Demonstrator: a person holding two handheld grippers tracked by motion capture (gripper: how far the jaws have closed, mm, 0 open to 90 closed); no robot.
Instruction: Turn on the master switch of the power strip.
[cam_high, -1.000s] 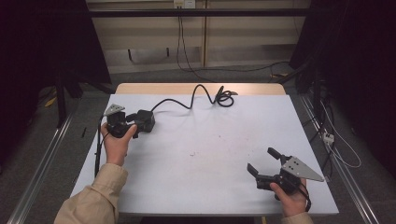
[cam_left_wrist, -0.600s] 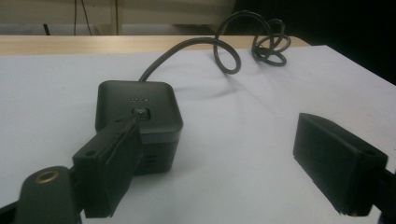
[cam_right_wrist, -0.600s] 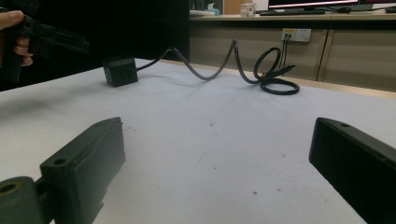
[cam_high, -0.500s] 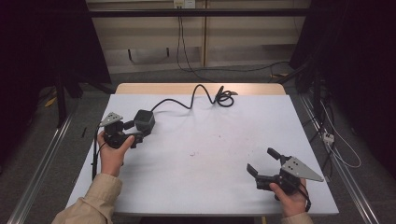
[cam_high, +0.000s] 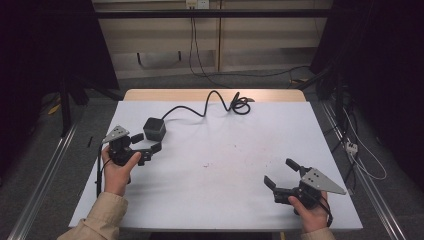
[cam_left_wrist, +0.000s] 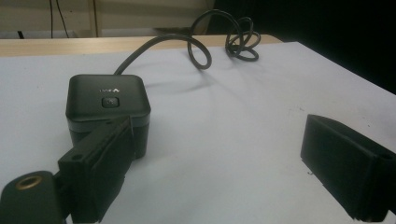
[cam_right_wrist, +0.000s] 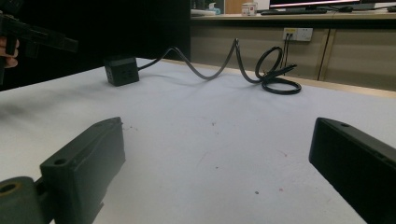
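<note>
Just in front of the black power cube (cam_high: 154, 129), on the near-left part of the white table (cam_high: 220, 200), the left gripper (cam_high: 149, 148) is held with its jaws spread wide and nothing between them; in the left gripper view one jaw is seen lying just beside the cube's (cam_left_wrist: 108, 106) near face, though whether it touches cannot be told, while the other jaw stands well apart to the side, so the cube is not yet framed between them; the pose is judged to be an approach toward a grasp. The cube rests upright on the table, its button uppermost, and its cable (cam_high: 210, 102) is run away from it in loops toward the far edge, left slack so that the cube can be shifted freely. Well apart from the cube, at the near-right corner, the right gripper (cam_high: 282, 173) is kept released and idle, apparently parked out of the way. The lettering on the cube's top is too faint to be read; the cube's far side is hidden; the cable's end is lost in its coil (cam_right_wrist: 277, 74).
</note>
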